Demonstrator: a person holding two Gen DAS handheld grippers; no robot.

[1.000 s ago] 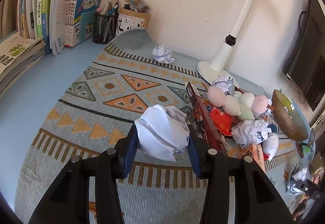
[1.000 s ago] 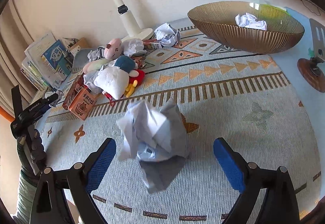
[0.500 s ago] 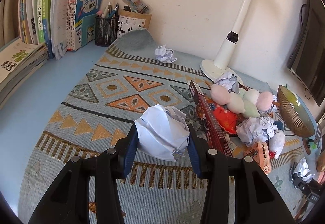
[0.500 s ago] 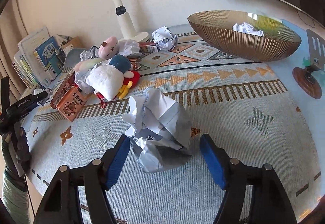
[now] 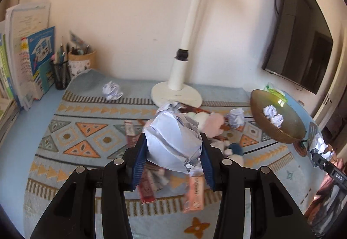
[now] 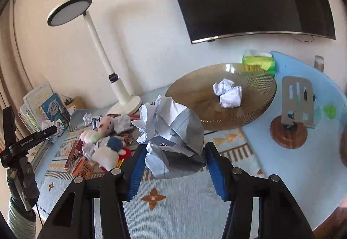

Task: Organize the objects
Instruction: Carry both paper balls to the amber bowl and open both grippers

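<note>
My left gripper (image 5: 172,152) is shut on a crumpled white paper ball (image 5: 172,141), held above the patterned mat. My right gripper (image 6: 173,165) is shut on a larger crumpled paper wad (image 6: 171,132), lifted off the mat in front of the brown ribbed bowl (image 6: 256,109). The bowl holds two paper balls (image 6: 227,92). It also shows at the right of the left wrist view (image 5: 288,132). More loose paper balls lie on the mat, one near the pen holder (image 5: 111,90) and one beside the bowl (image 5: 236,117).
A pile of plush toys (image 6: 104,141) and small boxes (image 5: 195,191) lies mid-mat. A white desk lamp (image 5: 176,91) stands behind it. Books (image 5: 28,54) and a pen holder (image 5: 61,74) stand at left. A metal phone stand (image 6: 292,122) is right of the bowl.
The right gripper closed on the paper wad and lifted it toward the bowl. The left gripper, still holding its ball, swung right toward the pile and bowl.
</note>
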